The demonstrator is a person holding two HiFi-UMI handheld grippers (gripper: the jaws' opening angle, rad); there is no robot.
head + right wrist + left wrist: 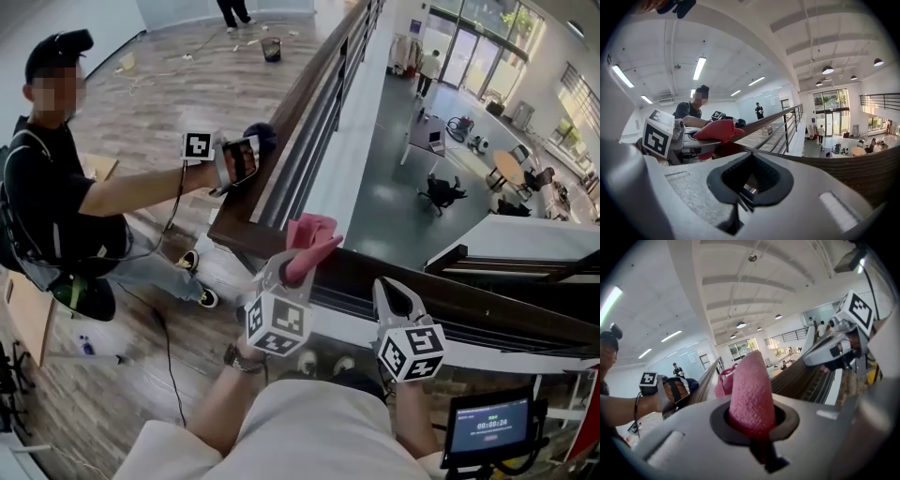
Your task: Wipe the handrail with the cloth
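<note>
Cloth (314, 239): pink, clamped between the jaws of the left claw (292, 267). The jaws are closed on its lower end, and the free end stands up and forward past the claw tips. The cloth sits over the corner of the dark wooden handrail (286, 117); whether it touches the rail cannot be told.

Right claw (395, 292): just to the right of the left claw, pointing at the near run of the handrail. Its jaws are together with nothing between them.

Beyond and to the left of the left claw, a seated person (56, 178) holds another gripper (230, 157) at the far run of the handrail, with a dark cloth (262, 136) at its tip.
</note>
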